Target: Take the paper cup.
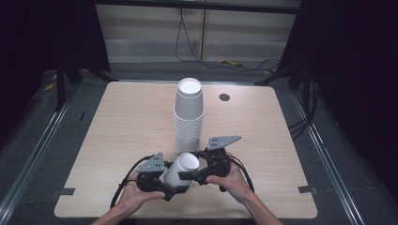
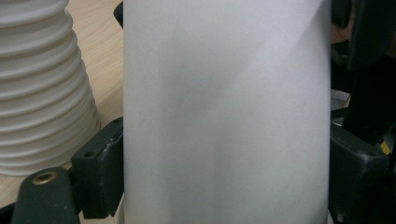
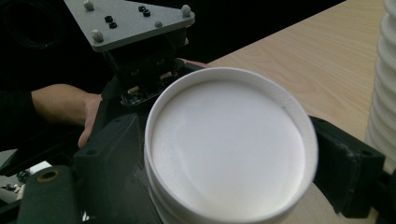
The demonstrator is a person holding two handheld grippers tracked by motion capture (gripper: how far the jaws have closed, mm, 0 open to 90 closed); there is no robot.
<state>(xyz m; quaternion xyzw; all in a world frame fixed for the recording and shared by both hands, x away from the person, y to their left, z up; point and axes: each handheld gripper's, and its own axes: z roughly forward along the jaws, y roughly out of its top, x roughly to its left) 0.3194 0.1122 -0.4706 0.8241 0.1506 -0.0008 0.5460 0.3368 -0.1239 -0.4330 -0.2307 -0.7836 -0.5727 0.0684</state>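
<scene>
A white paper cup (image 1: pixel 182 168) lies tilted between both grippers near the table's front edge, its mouth toward the back right. My left gripper (image 1: pixel 174 186) comes in from the left, and in the left gripper view (image 2: pixel 226 163) its jaws press on both sides of the cup's wall (image 2: pixel 224 93). My right gripper (image 1: pixel 187 174) reaches in from the right. Its jaws (image 3: pixel 229 163) sit against the cup's rim (image 3: pixel 229 144) on both sides, and the rims of nested cups show just beneath. A tall stack of white cups (image 1: pixel 188 117) stands upside down behind the grippers.
The light wooden table (image 1: pixel 117 126) has a round grommet hole (image 1: pixel 224 97) at the back right. The cup stack (image 2: pixel 42 88) stands close to the left gripper, and in the right gripper view the same stack (image 3: pixel 385 93) is at the right edge. Cables lie on the floor beyond the table.
</scene>
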